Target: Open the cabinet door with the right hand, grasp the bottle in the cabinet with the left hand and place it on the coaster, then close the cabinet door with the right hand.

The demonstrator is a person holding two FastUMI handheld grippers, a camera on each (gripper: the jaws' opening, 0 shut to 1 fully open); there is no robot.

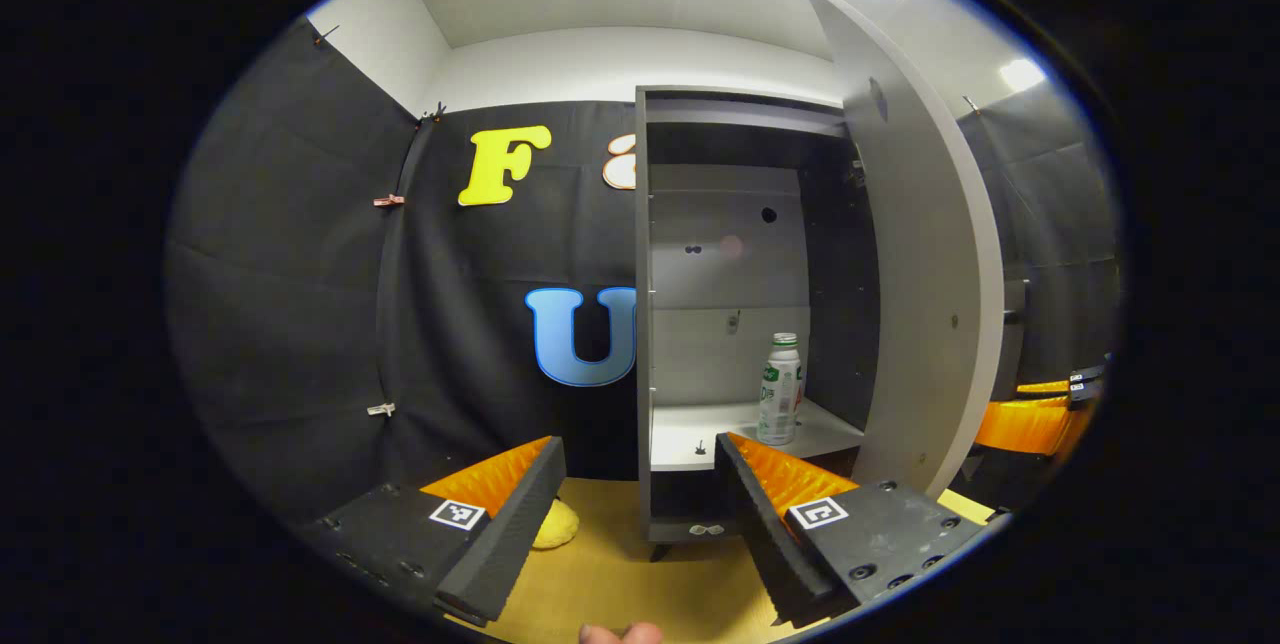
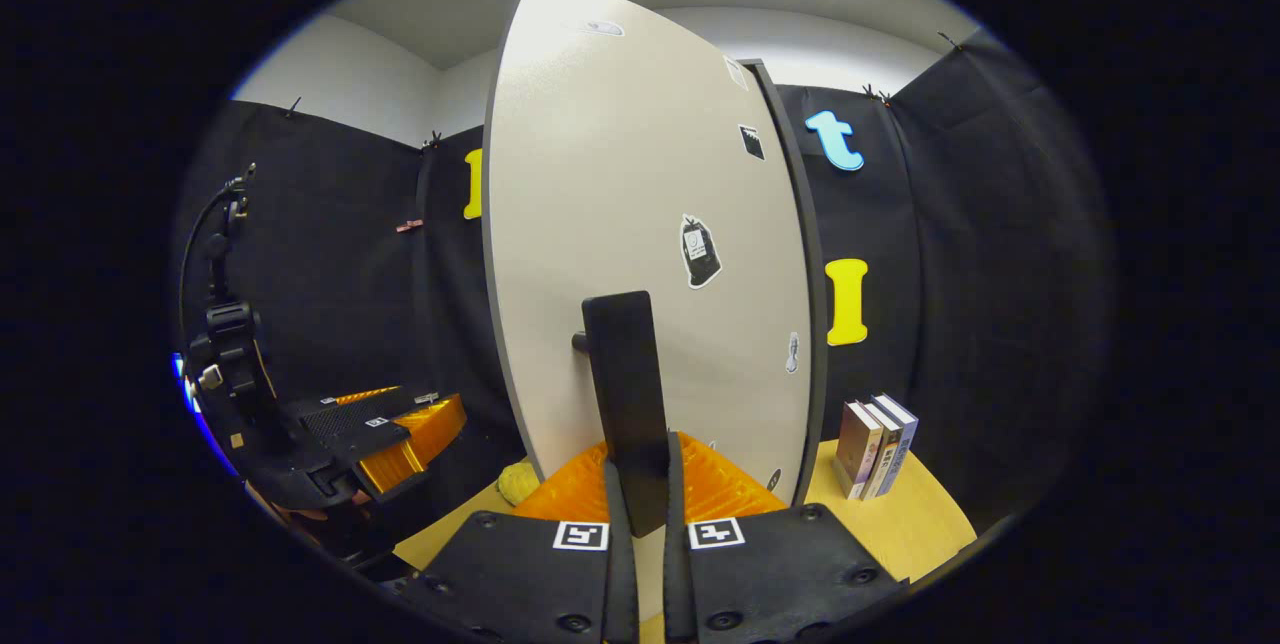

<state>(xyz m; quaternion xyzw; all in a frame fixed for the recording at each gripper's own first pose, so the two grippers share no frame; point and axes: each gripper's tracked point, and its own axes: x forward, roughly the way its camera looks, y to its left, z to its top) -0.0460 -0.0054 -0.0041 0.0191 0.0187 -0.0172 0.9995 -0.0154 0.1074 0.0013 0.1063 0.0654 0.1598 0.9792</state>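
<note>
I am holding the cabinet door [image 2: 640, 224] swung wide, my right gripper [image 2: 640, 484] clenched on the door's dark handle [image 2: 625, 394], both fingers pressing its upright bar. The cabinet [image 1: 640, 324] is standing open in the left gripper view, and I am taking it as my landmark. The bottle [image 1: 779, 389] is standing upright on the cabinet's lower shelf [image 1: 700, 434], toward the shelf's right side, near the inner wall on the hinge side, long axis vertical. My left gripper [image 1: 640, 469] is hovering in front of the cabinet, released, fingers spread wide with nothing between them. The bottle is lying ahead of it and a little to the right, just above the right finger's tip, apart from it. Judging from this, the left gripper is the nearer one and the free one; the reach calls for going forward into the cabinet and drifting right, so the fingers straddle the bottle's body from either side. The door edge, right of the bottle, is the thing to avoid clipping. A yellow object [image 1: 555, 524] is lying on the table [image 1: 600, 584] left of the cabinet's foot; whether it is the coaster I cannot tell.
</note>
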